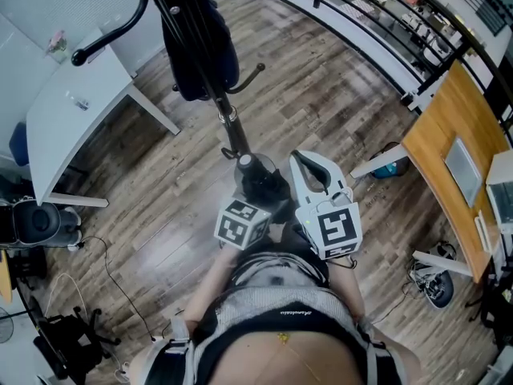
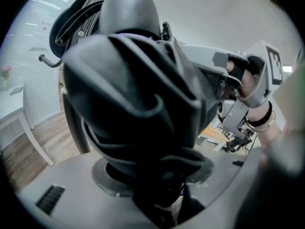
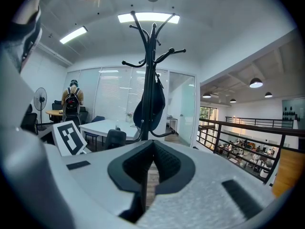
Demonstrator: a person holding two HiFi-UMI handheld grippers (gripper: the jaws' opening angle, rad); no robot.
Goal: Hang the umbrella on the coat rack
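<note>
The coat rack stands on the wooden floor just ahead of the person, beside a white table, with a dark bag hung from 1 arm and several upturned hooks free near its top. The umbrella, a black folded compact one, is off the floor in front of the person's body, near the foot of the rack and well below those hooks. The left gripper has it: its fingers stand wide but are filled by the bundled canopy, which they clamp around its middle. The right gripper sits just beside it, fingers brought together on nothing and aimed at the rack. By its looks the umbrella should be light, with a stiff core under loose, slick cloth. The folds will give and may slide under the pads, so a hold deep on the firm centre of the bundle seems safer than a pinch on an outer flap. A rounded end cap points towards the rack; whether it carries a wrist strap cannot be told, yet a strap or the handle is probably what must catch a hook, so that end is best left free of the fingers.
</note>
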